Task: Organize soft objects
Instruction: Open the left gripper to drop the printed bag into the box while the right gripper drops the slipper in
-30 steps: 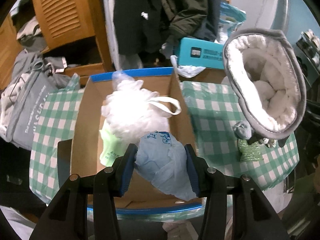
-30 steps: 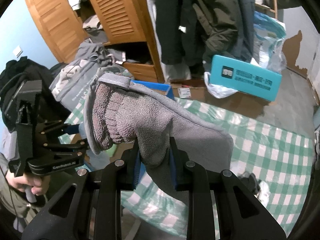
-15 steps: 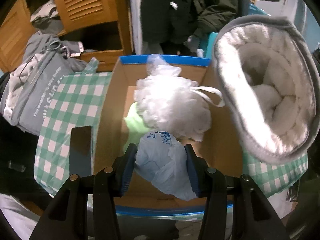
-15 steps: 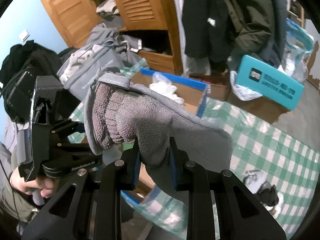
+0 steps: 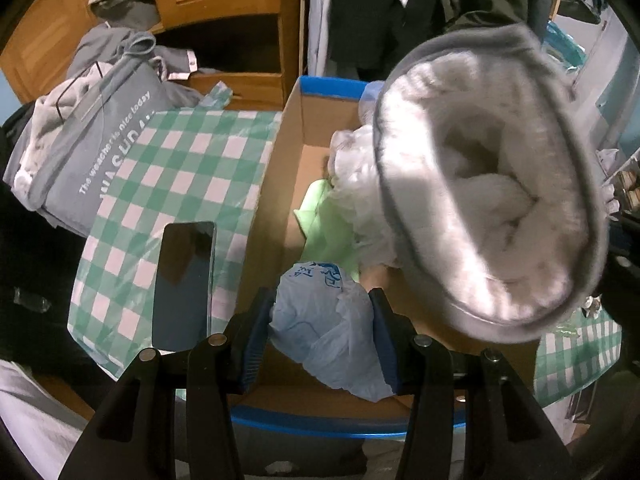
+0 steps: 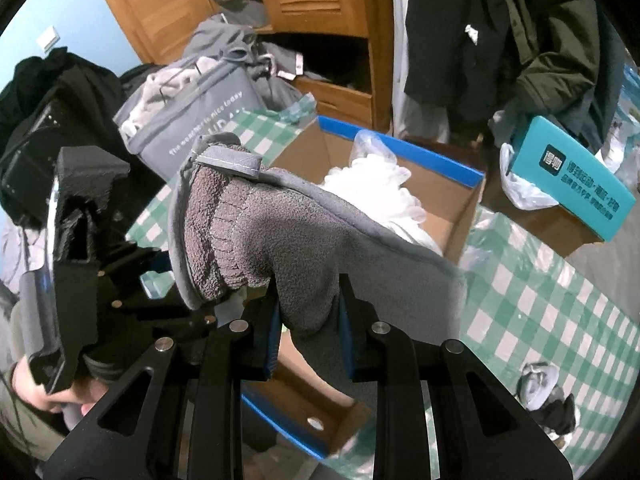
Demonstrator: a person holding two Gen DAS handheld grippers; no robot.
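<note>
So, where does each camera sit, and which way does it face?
Left wrist: on the left gripper, looking down into the cardboard box; its fingers clamp a blue plastic bag.
Right wrist: on the right gripper, facing the wardrobe, fingers clamping a grey slipper; the person's hand shows.
Shared: box, slipper, white pouf.

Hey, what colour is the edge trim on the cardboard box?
Blue, along the rim of the cardboard box; clearest in the right wrist view.

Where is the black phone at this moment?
In the left wrist view, the black phone lies flat on the green checked cloth, just left of the cardboard box.
</note>
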